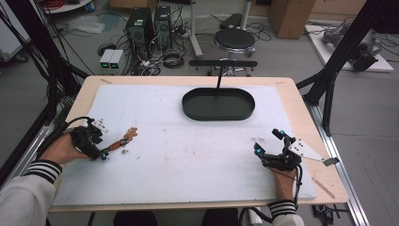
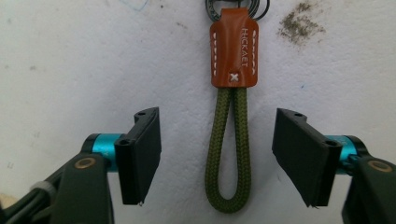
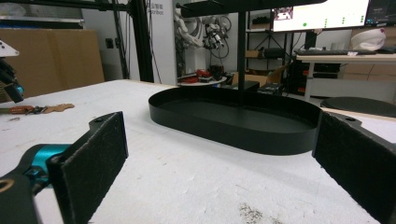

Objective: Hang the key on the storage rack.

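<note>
A keychain lies on the white mat at the left: an orange leather tab, an olive-green cord loop and dark metal rings at the far end. My left gripper rests on the mat with its jaws on either side of the cord loop. Both pads stand apart from the cord, so the left gripper is open. My right gripper sits at the mat's right side, open with nothing between its jaws, and faces a black oval tray. The keychain lies far off to the left in the right gripper view.
The black oval tray stands at the back middle of the white mat, with a black T-shaped stand rising from it. A stool, computer cases and cables are on the floor beyond the table. Dirt specks mark the mat.
</note>
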The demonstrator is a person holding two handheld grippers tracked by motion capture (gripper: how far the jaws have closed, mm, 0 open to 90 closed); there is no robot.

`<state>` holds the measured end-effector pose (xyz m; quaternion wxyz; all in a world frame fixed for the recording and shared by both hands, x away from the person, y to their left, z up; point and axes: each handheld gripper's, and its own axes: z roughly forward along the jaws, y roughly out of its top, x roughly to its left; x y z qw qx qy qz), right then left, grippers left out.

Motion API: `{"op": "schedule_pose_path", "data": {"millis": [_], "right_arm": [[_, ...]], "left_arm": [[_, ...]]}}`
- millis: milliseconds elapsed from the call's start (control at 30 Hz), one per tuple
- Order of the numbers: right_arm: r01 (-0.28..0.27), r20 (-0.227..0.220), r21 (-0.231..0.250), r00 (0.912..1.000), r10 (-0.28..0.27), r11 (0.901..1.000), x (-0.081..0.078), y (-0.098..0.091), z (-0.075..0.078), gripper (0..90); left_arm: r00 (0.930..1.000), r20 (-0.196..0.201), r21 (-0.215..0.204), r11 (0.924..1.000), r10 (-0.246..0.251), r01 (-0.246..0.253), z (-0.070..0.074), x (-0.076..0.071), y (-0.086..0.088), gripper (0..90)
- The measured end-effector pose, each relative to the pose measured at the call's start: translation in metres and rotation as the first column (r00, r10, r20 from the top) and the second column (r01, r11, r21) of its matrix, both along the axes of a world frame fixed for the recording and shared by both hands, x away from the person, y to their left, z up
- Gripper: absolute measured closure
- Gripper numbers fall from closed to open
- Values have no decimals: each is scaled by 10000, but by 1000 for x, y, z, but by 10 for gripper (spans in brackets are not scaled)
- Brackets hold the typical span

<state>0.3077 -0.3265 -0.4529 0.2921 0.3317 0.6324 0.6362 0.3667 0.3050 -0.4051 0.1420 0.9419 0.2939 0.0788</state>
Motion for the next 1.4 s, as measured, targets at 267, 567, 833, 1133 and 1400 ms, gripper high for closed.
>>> {"op": "schedule_pose_path", "data": {"millis": [267, 567, 833, 1133, 1400], "right_arm": [[-31, -24, 19, 10000, 31, 10000, 0, 0, 0, 24], [-22, -25, 18, 10000, 22, 10000, 0, 0, 0, 24], [-5, -11, 12, 10000, 5, 10000, 0, 0, 0, 24], [-10, 38, -13, 10000, 10, 10000, 0, 0, 0, 24], [27, -52, 56, 10000, -27, 10000, 0, 0, 0, 24]], "left_arm": [[9995, -320, 114, 9999, 30, -26, 0, 1, -3, 436], [9977, -680, 215, 9998, 19, -4, -1, 1, -3, 603], [9954, -848, 312, 9984, -445, 473, 0, -1, -5, 774], [9985, -377, 462, 9981, -387, 404, 1, -2, -4, 783], [9993, 234, -482, 9984, -297, 308, 15, -4, -6, 785]]}}
